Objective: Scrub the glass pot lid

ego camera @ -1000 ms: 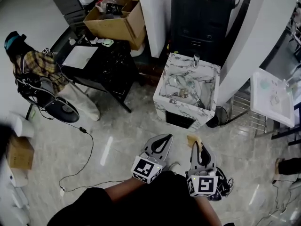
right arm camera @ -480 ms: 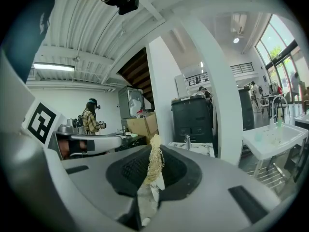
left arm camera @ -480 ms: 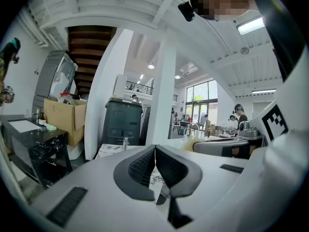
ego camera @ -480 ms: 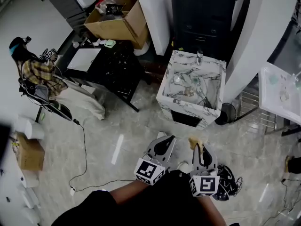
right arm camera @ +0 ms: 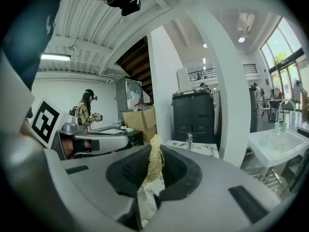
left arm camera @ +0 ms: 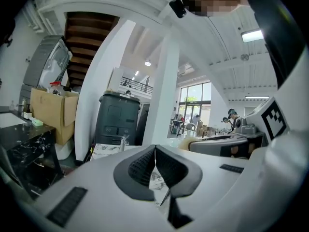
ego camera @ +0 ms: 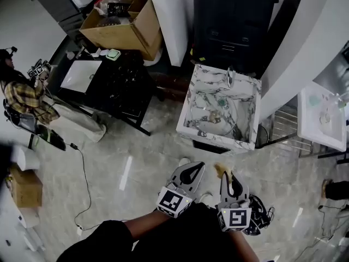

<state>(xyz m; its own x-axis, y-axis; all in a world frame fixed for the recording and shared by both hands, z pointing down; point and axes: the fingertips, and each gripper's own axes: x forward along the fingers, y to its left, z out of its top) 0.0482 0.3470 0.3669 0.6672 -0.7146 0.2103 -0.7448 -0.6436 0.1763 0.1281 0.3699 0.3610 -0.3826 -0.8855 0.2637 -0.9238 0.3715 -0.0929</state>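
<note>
The marble sink stands ahead on the floor, and the round glass pot lid lies inside its basin. My left gripper is held low in front of me, well short of the sink, jaws shut with nothing between them. My right gripper hovers beside it, shut on a tan fibrous scrub pad that sticks up between the jaws. The sink top shows beyond the pad in the right gripper view, and its faucet in the left gripper view.
A dark bin stands behind the sink between white pillars. A black table and a cardboard box are at the left, a white basin on a rack at the right. Cables trail on the floor. A person in a plaid shirt stands far left.
The view has shifted and the sink now looks a little nearer and larger. Both grippers keep their place in front of me, still shut, the right one still holding the scrub pad.
</note>
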